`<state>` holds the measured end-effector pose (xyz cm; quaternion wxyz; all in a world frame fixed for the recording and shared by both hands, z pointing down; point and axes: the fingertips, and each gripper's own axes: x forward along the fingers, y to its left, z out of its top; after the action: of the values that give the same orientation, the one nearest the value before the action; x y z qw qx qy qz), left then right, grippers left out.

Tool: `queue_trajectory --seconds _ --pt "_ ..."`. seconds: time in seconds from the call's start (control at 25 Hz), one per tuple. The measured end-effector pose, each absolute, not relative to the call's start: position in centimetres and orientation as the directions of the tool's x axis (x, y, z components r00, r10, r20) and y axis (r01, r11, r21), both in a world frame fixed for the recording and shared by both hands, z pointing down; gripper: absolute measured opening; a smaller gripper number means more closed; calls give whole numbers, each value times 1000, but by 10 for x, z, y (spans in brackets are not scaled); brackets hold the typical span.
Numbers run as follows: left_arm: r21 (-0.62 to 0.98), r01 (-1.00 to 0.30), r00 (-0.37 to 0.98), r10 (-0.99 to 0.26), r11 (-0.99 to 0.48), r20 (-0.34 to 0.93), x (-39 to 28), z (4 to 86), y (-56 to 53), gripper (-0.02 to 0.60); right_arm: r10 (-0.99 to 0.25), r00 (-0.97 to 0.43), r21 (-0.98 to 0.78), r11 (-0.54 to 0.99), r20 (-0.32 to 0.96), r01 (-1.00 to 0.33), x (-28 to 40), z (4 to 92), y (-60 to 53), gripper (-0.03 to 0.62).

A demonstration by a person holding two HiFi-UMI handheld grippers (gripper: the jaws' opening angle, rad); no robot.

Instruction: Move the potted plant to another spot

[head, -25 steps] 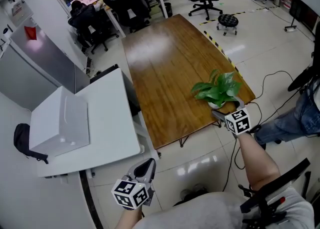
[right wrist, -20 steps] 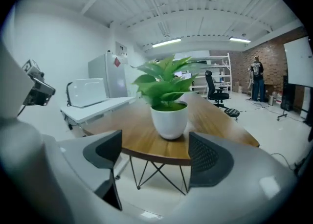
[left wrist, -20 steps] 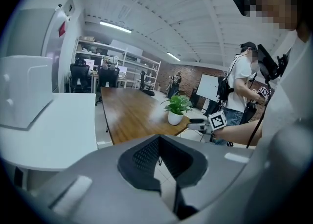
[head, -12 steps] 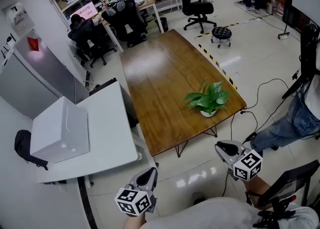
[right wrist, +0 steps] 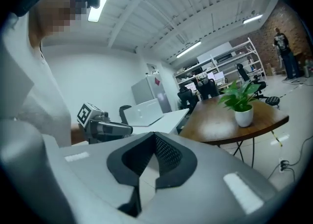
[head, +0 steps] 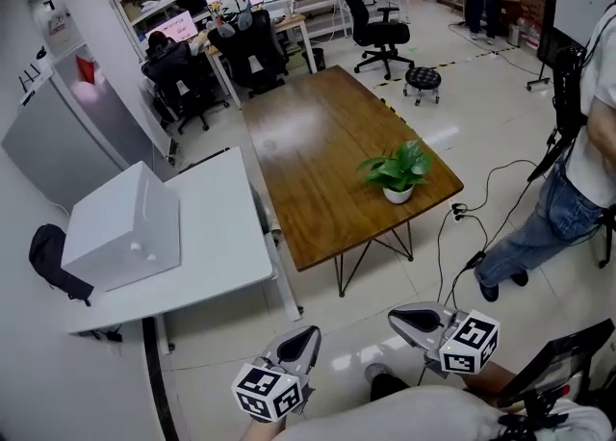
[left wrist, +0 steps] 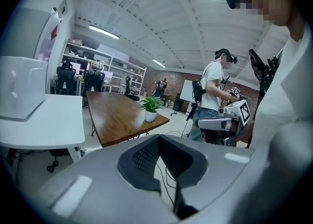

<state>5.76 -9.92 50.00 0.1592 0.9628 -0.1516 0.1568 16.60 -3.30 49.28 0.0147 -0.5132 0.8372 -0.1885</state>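
The potted plant (head: 397,174), green leaves in a small white pot, stands alone near the front right corner of the long wooden table (head: 308,131). It also shows in the left gripper view (left wrist: 150,108) and the right gripper view (right wrist: 242,105). Both grippers hang over the tiled floor close to my body, well back from the table. My left gripper (head: 300,341) is shut and empty, its pads meeting (left wrist: 159,142). My right gripper (head: 406,319) is shut too, with nothing between its pads (right wrist: 154,140).
A white desk (head: 207,246) carrying a white box (head: 125,227) stands left of the table. A person (head: 577,150) stands at the right, with cables (head: 462,222) on the floor nearby. Office chairs (head: 380,15), a stool (head: 423,78) and workstations fill the far end.
My right gripper has let go of the pot, drawn back from the table's corner toward me and shut. The plant stays on the table. My view has backed away; the left gripper shifted slightly.
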Motion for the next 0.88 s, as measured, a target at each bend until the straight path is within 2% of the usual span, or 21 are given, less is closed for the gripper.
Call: queue_trajectory --seconds 0.4,0.88 --pt "244 -382 899 -297 -891 321 -84 469 2 -3 -841 -516 -370 433 162 -822 19 473 82 5" --pt "219 -393 907 -337 -893 253 -126 426 45 -3 -802 -574 -337 501 167 -797 -27 435 111 5"
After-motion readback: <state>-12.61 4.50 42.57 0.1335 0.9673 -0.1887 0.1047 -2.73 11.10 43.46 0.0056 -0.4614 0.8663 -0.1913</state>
